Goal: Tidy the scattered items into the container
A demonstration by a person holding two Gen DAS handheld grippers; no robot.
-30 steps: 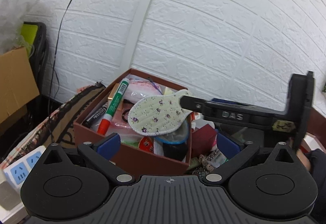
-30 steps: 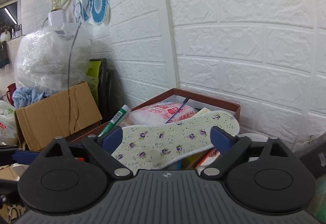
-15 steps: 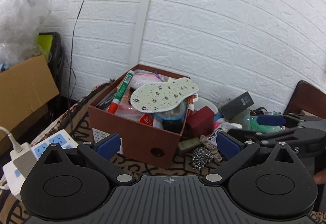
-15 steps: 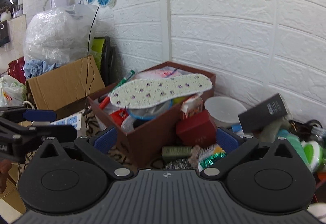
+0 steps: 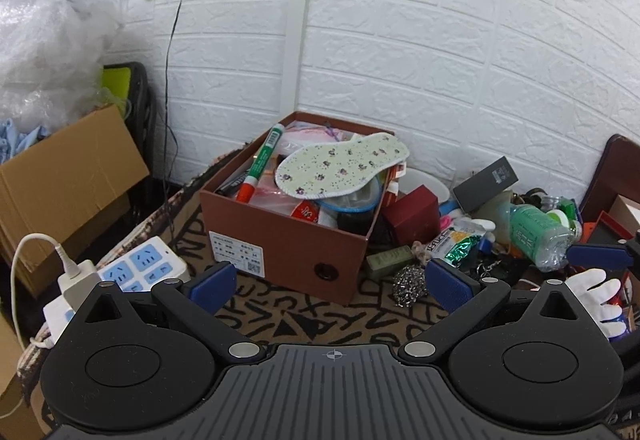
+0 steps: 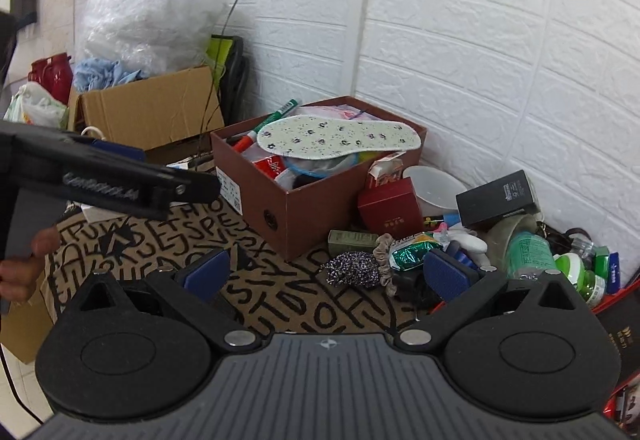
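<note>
A brown cardboard box (image 5: 280,240) (image 6: 320,208) stands against the white wall, piled full. A floral insole (image 5: 344,170) (image 6: 340,136) lies flat on top of the pile, beside a green and red marker (image 5: 260,166). Scattered items lie right of the box: a red box (image 6: 390,204), a steel scourer (image 5: 408,280), a green bottle (image 5: 536,236), a black box (image 6: 498,192), a snack packet (image 6: 412,250). My left gripper (image 5: 328,282) is open and empty, back from the box. My right gripper (image 6: 326,272) is open and empty, above the patterned mat.
A white power strip (image 5: 132,272) with a plug lies left of the box. A large cardboard carton (image 6: 152,108) and a bag of plastic wrap (image 6: 148,16) stand at the left. A white bowl (image 6: 434,184) sits behind the red box.
The right gripper let go of the insole, which now lies on top of the box. Both grippers pulled back and away from the box.
</note>
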